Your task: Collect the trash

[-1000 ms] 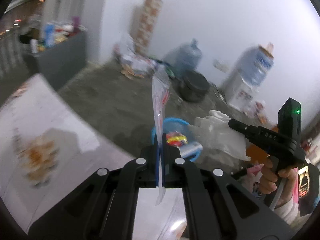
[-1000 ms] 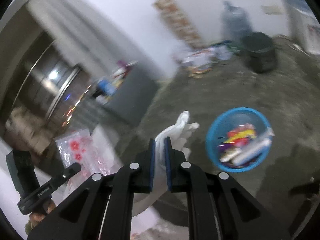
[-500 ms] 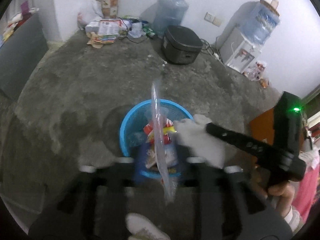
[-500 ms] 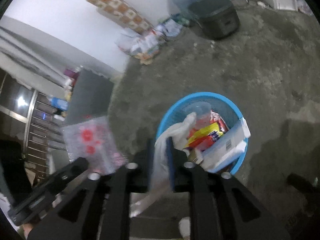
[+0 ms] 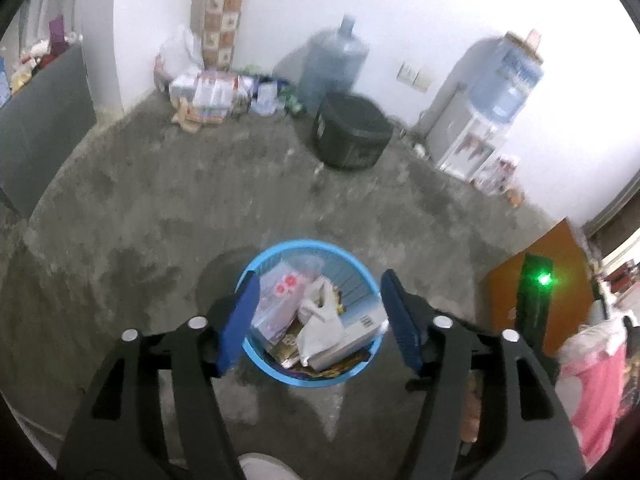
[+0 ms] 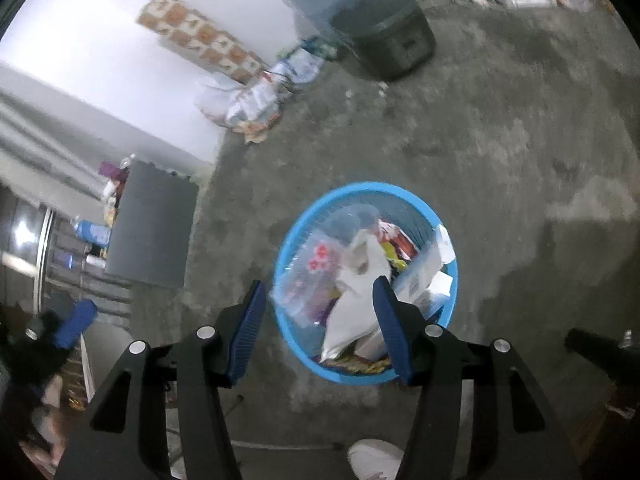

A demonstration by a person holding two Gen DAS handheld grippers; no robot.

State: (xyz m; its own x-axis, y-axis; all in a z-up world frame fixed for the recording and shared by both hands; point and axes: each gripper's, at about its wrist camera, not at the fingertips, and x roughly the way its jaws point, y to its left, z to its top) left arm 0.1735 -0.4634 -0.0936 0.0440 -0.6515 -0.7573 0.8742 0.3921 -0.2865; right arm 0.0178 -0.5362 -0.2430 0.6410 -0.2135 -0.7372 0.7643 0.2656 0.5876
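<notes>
— Bare concrete floor, white wall behind. Left hand-held gripper spread wide, nothing between the pads; jaws just been opening. Same for the right hand-held gripper: spread, nothing pinched, jaws just been opening too.

— And the trash?

— Down in the blue basket, directly below both. Clear bag with red flowers lying on the left side of the heap, white plastic bag beside it, on top of wrappers and a pale carton. Looks released (neither piece touching a pad).

— Done, then?

— This drop, probably. As for the rest, hard to judge: loose paper and packets piled against the far wall near the water jug and black pot, possibly clutter, possibly more to fetch.

— Anything unclear?

— Plenty. Basket bottom buried under the heap. Left edge of the right view dark and blurred, only a blue pad of the other tool showing. Pink cloth cut off at the frame edge. Pale shoe half hidden at the bottom.
</notes>
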